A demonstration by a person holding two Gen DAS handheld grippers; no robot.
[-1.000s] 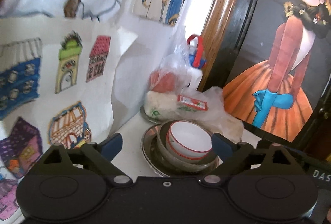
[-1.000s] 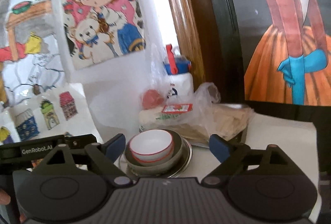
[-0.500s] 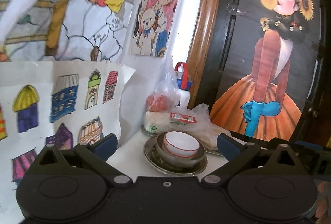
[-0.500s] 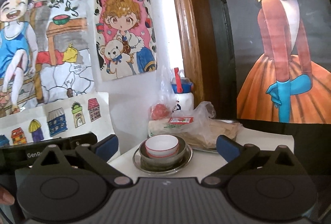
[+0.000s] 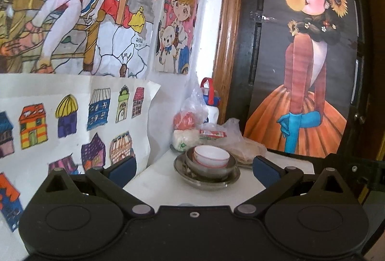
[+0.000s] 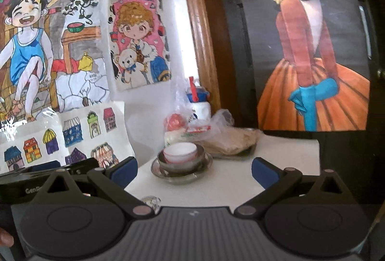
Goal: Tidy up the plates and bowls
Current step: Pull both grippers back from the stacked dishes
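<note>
both grippers, the left gripper (image 5: 192, 166) and the right gripper (image 6: 193, 170), are spread wide and hold nothing. ahead is bare white table (image 5: 158, 185), room to move. further on, the white bowl (image 5: 211, 157) sits nested in a metal bowl (image 5: 208, 169) on a metal plate (image 5: 207, 182), stacked to save space. bagged food (image 5: 216, 134) crowds the wall corner behind.

Home: children's drawings (image 5: 79, 116) taped on wall, bagged food (image 6: 182, 123).

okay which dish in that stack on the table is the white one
The small bowl nested on top: white with a red rim line. The larger bowl under it and the plate at the bottom are bare metal.
</note>
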